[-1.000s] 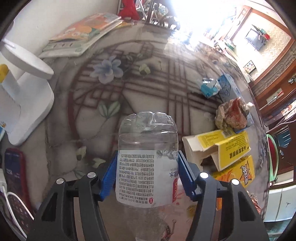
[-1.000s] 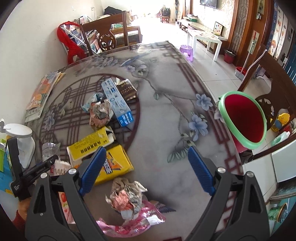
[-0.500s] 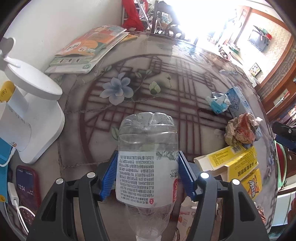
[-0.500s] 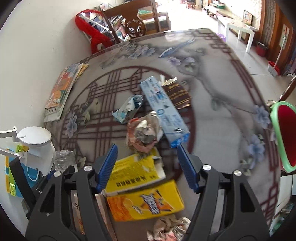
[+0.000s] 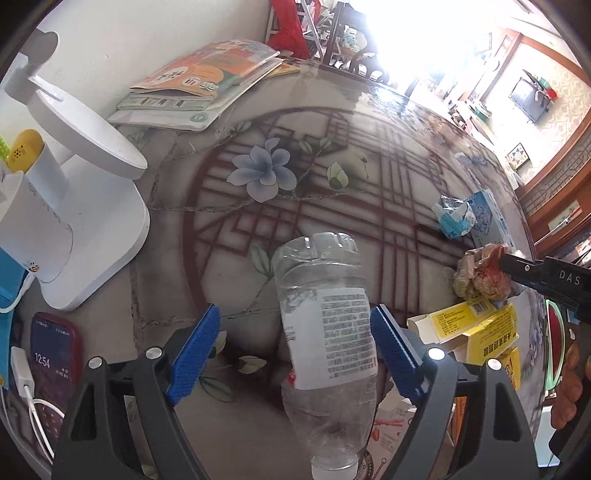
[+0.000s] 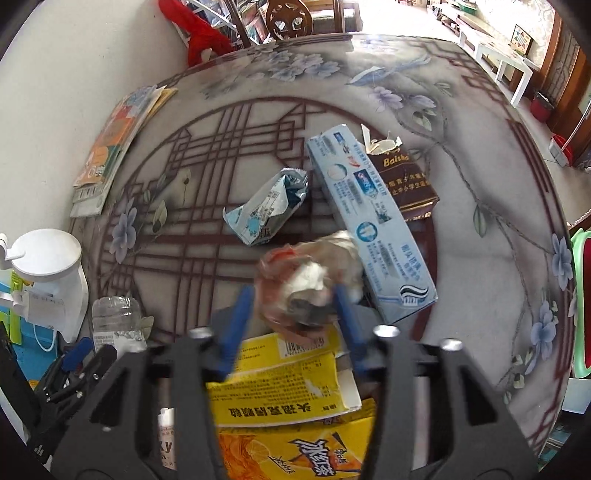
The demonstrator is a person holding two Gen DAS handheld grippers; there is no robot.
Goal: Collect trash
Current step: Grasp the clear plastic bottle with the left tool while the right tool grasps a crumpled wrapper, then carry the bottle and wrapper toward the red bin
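The left claw [image 5: 295, 347] is opening, releasing the plastic bottle [image 5: 325, 325], which is tipping loose between its pads; the right claw [image 6: 293, 328], wide a second ago, is closing around the crumpled wrapper [image 6: 310, 277] on the bench [image 6: 480, 229], starting the next pickup.

Round table [image 6: 461, 258] with grey top, painted blue flowers and dark red lattice pattern, glossy. White wall [image 5: 147, 40] along its left edge. Wooden chair [image 6: 291, 18] at the far edge, red cloth [image 6: 199, 33] draped beside it. Strong daylight glare beyond the far edge, washing out that area. Tiled floor at right, white low table [image 6: 506, 62] on it. Wood-panelled wall at far right, small TV [image 5: 530, 98] mounted there.
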